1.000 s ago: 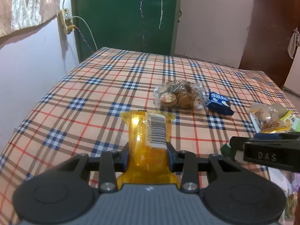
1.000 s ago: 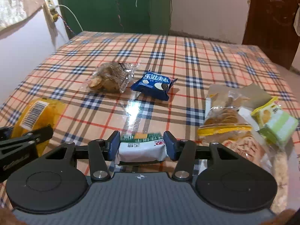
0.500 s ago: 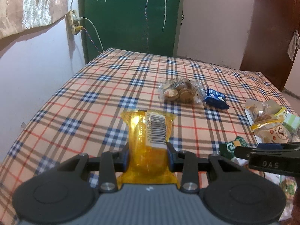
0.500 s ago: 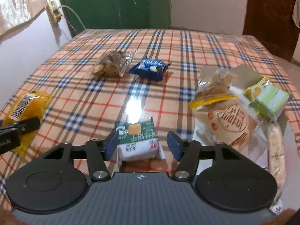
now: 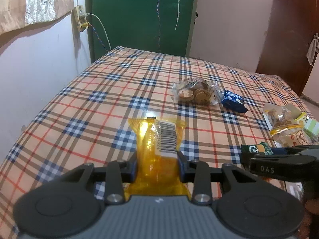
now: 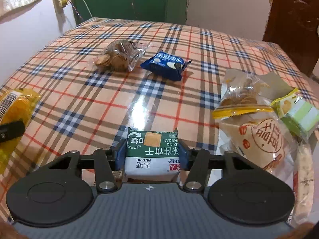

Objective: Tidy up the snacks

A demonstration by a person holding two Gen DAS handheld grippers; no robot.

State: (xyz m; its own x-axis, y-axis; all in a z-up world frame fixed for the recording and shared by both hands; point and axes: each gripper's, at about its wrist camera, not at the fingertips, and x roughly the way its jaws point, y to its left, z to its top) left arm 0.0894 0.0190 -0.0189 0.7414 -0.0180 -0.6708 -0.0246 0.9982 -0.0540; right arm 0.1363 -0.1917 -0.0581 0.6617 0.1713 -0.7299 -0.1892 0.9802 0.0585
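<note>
The left tool (image 5: 157,164) is clamped on a yellow plastic snack packet (image 5: 157,139), long axis pointing away over the checked table (image 5: 83,103). The right tool (image 6: 152,152) has just been closing on a green-and-white biscuit packet (image 6: 152,151); its pads touch the packet's sides. Slippery film may slide out if the grip is loose, and farther off lie a clear cookie bag (image 6: 119,56) and a blue wrapper (image 6: 164,65).
</note>
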